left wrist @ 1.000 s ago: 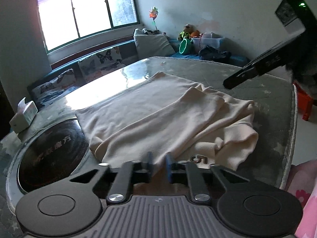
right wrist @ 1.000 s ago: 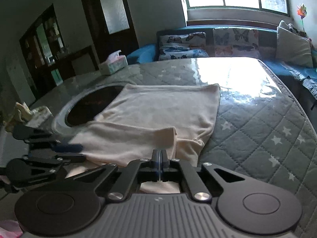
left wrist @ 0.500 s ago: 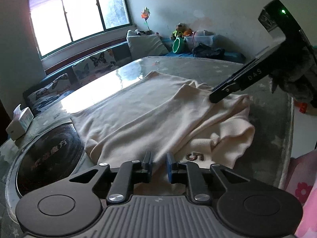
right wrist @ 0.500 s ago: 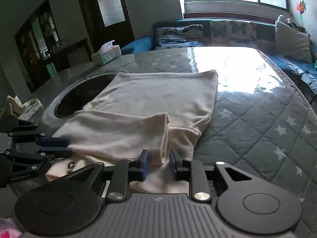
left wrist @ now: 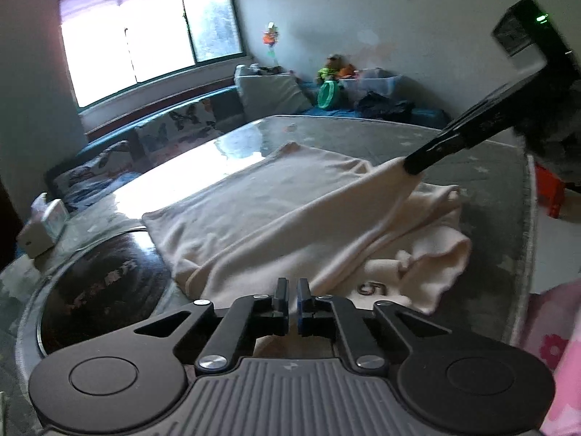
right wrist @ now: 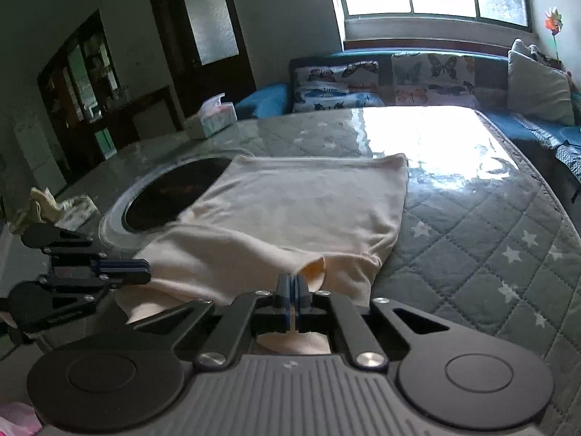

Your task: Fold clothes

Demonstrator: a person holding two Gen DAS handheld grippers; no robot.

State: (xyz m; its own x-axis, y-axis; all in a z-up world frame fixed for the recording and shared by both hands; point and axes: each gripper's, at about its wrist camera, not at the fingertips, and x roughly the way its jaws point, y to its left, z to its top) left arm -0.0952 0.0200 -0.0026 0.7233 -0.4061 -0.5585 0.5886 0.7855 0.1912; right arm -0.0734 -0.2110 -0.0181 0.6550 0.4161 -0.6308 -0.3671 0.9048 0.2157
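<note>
Left wrist view: left gripper (left wrist: 293,287), jaws narrowly apart, empty, low over near hem of cream knit garment (left wrist: 276,210) spread on grey quilted star-print tabletop (left wrist: 486,167); right gripper (left wrist: 412,167) pinching a raised fold

Right wrist view: right gripper (right wrist: 292,283), jaws clamped on cream fold (right wrist: 315,269); left gripper (right wrist: 143,270) at garment's left edge, beside round black inset plate (right wrist: 170,192)

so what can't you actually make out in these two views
- Left wrist view: the left gripper has a narrow gap between its fingers; its own frame hides whether cloth is pinched.
- Left wrist view: the print on the cream garment shows only a "5"; folds cover the rest.
- Left wrist view: writing on the dark round panel is blurred.
- Right wrist view: the right gripper is shut on the garment's sleeve, but how much cloth it has pinched is hidden.
</note>
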